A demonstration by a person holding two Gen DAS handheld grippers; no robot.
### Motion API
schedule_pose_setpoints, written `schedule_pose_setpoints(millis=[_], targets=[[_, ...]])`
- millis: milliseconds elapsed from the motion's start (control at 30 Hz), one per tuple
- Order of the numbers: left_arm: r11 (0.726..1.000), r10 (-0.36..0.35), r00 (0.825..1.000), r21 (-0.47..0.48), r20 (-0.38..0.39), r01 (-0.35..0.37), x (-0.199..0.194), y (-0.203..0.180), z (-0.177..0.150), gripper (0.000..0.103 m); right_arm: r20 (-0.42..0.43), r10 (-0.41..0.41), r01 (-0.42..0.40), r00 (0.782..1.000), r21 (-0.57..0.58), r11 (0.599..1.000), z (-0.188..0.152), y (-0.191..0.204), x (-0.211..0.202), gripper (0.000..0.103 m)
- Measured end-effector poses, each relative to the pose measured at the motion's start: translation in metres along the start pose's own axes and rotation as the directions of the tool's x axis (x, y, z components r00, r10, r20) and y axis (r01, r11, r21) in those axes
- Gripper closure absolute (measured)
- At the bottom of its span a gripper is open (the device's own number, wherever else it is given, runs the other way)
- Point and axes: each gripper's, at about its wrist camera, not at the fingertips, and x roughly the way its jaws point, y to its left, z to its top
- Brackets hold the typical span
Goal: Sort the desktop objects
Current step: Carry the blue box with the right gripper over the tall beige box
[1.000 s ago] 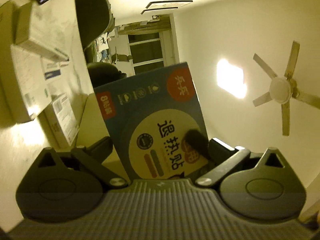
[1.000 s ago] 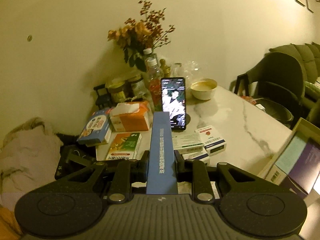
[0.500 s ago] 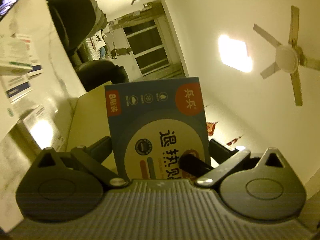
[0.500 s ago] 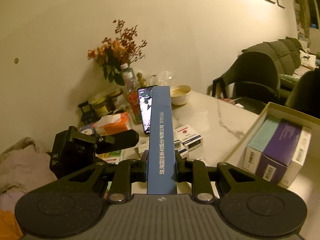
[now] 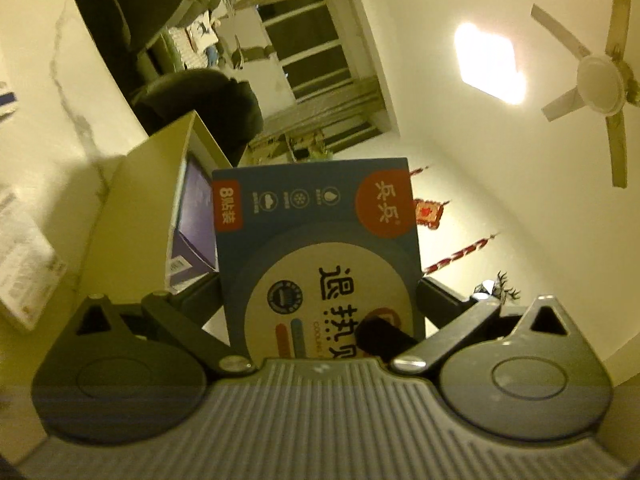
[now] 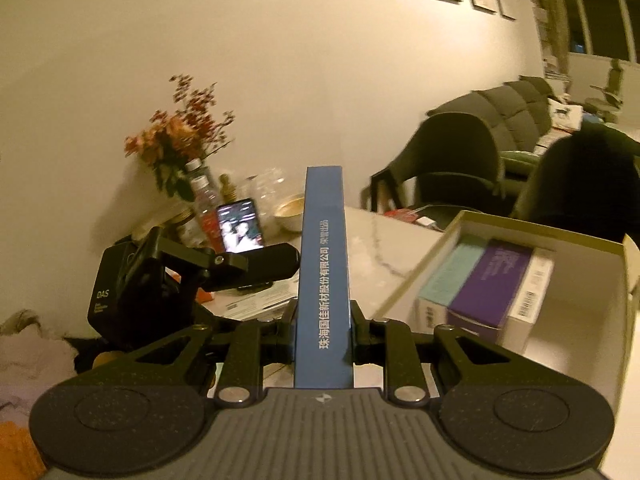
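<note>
A flat blue box with Chinese print stands edge-on in the right wrist view, and my right gripper is shut on its two broad faces. The left wrist view shows the box's printed face, with one black right-gripper finger pressed on it. My left gripper is spread wide, the box between its fingers. The same left gripper shows as a black body left of the box. An open cardboard carton at the right holds a purple box and a teal one.
On the marble table stand a lit phone, a bowl, bottles and dried flowers. Dark chairs line the far side. Loose medicine boxes lie left of the carton wall.
Both views have swung towards the carton, which now looms large at the right. The blue box has stayed in my right gripper. My left gripper has risen beside it.
</note>
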Motion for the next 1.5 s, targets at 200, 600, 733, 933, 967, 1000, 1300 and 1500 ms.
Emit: schedule_pose_setpoints(millis=[200, 600, 733, 933, 967, 1000, 1300, 1500], targets=[[1.000, -0.009, 0.996, -0.005, -0.085, 0.009, 0.035, -0.006, 0.009, 0.000, 0.021, -0.054, 0.053, 0.998, 0.059, 0.997, 0.000, -0.025, -0.013, 0.077], [0.998, -0.026, 0.968, -0.068, -0.250, 0.009, 0.112, -0.001, 0.020, 0.000, 0.060, -0.184, 0.168, 0.981, 0.204, 0.964, 0.002, -0.078, -0.033, 0.077], [0.993, -0.026, 0.956, -0.121, -0.292, -0.010, 0.138, 0.005, 0.023, 0.000, 0.069, -0.229, 0.205, 0.971, 0.254, 0.945, 0.003, -0.097, -0.034, 0.077], [0.990, 0.005, 0.948, -0.132, -0.317, -0.049, 0.163, 0.012, 0.026, 0.000, 0.068, -0.269, 0.234, 0.961, 0.320, 0.918, 0.001, -0.122, -0.029, 0.077], [0.989, 0.012, 0.946, -0.134, -0.323, -0.058, 0.167, 0.014, 0.026, 0.000, 0.066, -0.275, 0.239, 0.959, 0.331, 0.913, 0.001, -0.126, -0.027, 0.077], [0.989, 0.018, 0.945, -0.135, -0.327, -0.065, 0.170, 0.016, 0.027, 0.000, 0.064, -0.280, 0.243, 0.958, 0.341, 0.908, 0.001, -0.130, -0.026, 0.077], [0.977, 0.064, 0.935, -0.169, -0.349, -0.130, 0.190, 0.030, 0.030, 0.000, 0.052, -0.330, 0.275, 0.942, 0.442, 0.854, -0.004, -0.164, -0.008, 0.077], [0.981, 0.108, 0.936, -0.120, -0.335, -0.156, 0.191, 0.020, 0.032, 0.000, 0.070, -0.359, 0.284, 0.931, 0.481, 0.830, -0.003, -0.174, -0.003, 0.078]])
